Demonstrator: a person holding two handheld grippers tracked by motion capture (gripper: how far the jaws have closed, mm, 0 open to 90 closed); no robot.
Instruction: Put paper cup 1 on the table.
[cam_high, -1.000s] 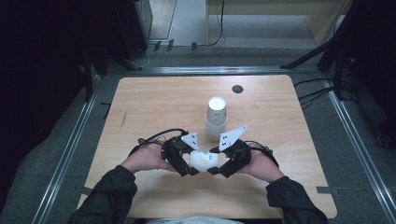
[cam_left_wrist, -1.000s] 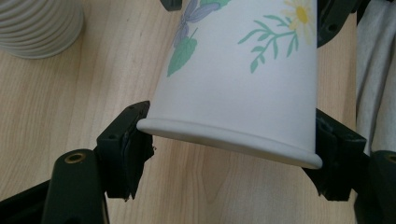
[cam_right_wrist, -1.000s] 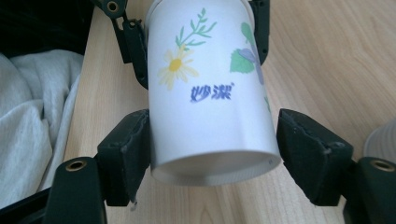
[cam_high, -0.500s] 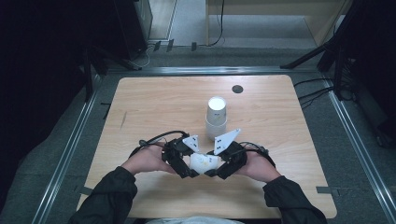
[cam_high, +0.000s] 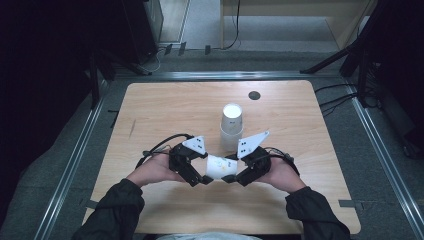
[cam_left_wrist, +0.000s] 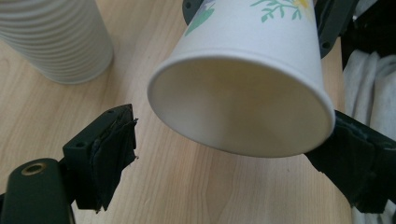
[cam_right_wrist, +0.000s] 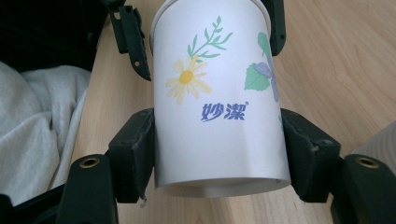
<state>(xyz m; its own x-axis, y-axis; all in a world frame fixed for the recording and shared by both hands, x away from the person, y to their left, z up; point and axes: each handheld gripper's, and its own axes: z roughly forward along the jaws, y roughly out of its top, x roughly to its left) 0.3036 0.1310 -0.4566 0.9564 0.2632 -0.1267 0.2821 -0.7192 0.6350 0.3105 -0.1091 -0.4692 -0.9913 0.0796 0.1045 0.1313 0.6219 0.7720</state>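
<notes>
Cup (cam_high: 220, 166) with flowers sat clamped in the right gripper (cam_high: 234, 177); left gripper (cam_high: 204, 180) jaws spread loose around its rim.

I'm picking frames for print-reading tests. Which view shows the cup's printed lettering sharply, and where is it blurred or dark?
Right gripper view: the flowered paper cup is evenly lit, with crisp lettering and daisy. Left gripper view: the cup's rim is sharp, but the ribbed cup stack looks soft. High view: the table is lit while its surroundings fall into darkness, and the cup is too small to read.
</notes>
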